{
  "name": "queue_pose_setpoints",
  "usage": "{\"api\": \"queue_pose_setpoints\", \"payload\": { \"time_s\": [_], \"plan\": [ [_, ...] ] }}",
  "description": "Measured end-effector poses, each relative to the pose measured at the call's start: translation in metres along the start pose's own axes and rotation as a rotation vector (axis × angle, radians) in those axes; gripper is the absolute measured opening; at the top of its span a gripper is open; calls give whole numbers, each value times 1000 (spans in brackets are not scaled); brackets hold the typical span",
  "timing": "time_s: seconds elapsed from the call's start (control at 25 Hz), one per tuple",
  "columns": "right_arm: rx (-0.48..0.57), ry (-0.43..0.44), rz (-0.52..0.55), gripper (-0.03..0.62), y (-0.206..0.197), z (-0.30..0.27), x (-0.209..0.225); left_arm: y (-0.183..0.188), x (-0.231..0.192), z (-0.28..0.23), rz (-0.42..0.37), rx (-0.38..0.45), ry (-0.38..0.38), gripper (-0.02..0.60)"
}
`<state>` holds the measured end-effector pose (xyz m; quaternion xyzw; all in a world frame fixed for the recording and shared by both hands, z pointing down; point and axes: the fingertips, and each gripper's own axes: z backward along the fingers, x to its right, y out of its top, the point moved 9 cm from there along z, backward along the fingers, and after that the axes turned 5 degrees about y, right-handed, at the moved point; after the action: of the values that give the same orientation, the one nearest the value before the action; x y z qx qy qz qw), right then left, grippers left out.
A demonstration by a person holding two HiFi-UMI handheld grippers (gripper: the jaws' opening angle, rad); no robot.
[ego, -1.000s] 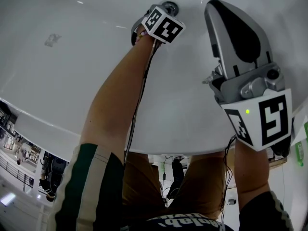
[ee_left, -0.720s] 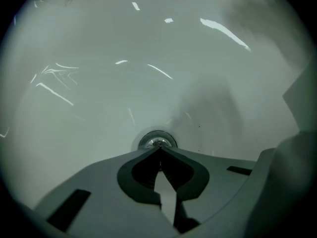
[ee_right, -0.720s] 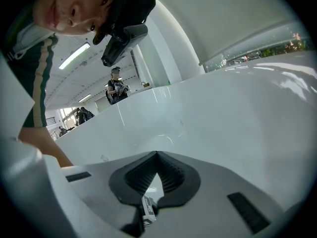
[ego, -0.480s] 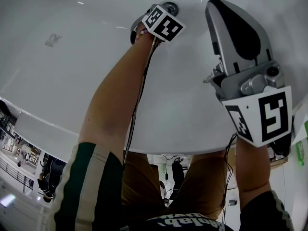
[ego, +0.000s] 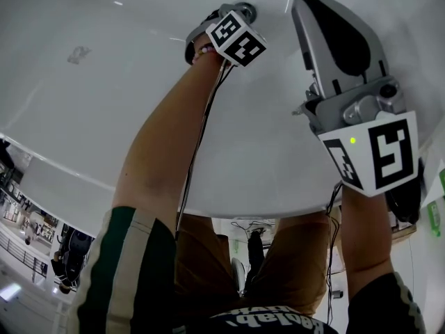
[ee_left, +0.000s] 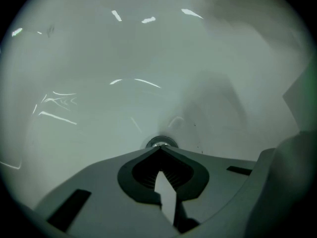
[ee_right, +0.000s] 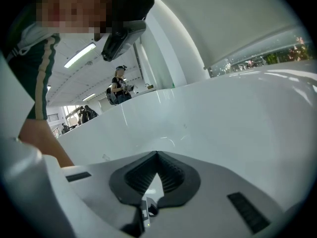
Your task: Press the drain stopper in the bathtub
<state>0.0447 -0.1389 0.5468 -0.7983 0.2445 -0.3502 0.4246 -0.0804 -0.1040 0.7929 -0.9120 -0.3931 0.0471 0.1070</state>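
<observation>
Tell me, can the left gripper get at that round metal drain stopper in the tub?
Probably yes. The left gripper points its shut jaws straight at the drain stopper, with the tips touching it or just short of it. Nothing lies between them on the bare bathtub floor.

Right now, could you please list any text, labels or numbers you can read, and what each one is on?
None reads clearly.
Shirt print: upside down, cut off, unreadable.
Marker cubes, left and right: square patterns only, no words.
Patch on the bathtub wall: too blurred.
</observation>
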Motion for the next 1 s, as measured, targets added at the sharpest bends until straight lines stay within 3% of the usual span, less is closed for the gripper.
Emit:
{"api": "queue_pose_setpoints", "payload": {
  "time_s": [0.24,0.44,1.0],
  "plan": [
    [-40,23,72,14,-5,8,-4,8,-11,32,31,12,3,11],
    [-43,11,119,14,16,24,-7,14,-12,69,79,28,-15,11],
    [13,-4,82,14,72,55,-44,35,-1,191,270,146,2,10]
  ]
}}
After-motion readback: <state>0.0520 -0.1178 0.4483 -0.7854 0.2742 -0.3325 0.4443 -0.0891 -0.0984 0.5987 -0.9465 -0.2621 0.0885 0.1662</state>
